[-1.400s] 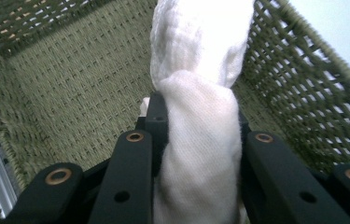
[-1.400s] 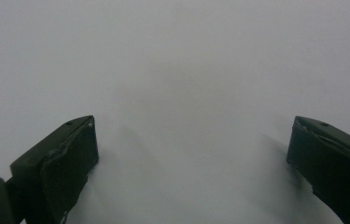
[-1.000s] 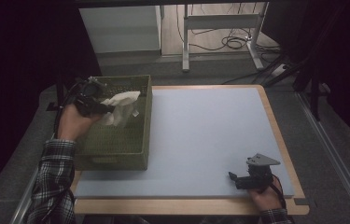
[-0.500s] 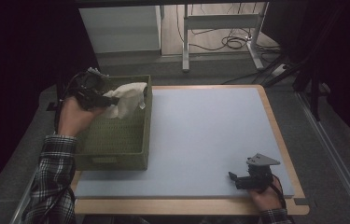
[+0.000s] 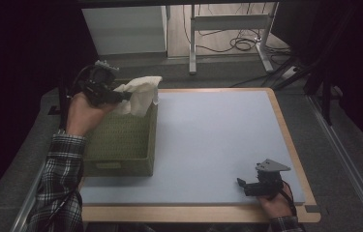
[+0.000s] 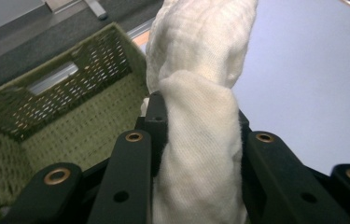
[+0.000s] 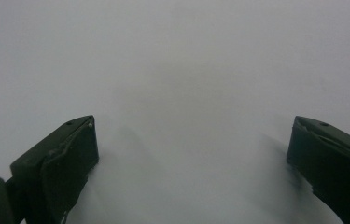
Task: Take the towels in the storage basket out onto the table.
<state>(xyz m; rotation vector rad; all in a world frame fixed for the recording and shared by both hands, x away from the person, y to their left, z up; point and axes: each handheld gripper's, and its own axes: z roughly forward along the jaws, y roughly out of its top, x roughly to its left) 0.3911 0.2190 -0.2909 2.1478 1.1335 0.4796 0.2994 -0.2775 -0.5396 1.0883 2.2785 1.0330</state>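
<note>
Left gripper (image 5: 127,96): jaws closed on a bunched cream cloth (image 6: 196,140), which is pinched between both fingers (image 6: 156,116).
Cloth position: it stands out past the fingertips and hangs over the far right corner of the green woven basket (image 5: 121,140).
Right gripper (image 7: 191,154): jaws wide apart, nothing between them, low over the pale blue mat (image 5: 218,140).

place: lab | signs: bench table (image 5: 285,121), floor cables (image 5: 239,43), metal stand (image 5: 227,21), dark curtains (image 5: 24,43)
</note>
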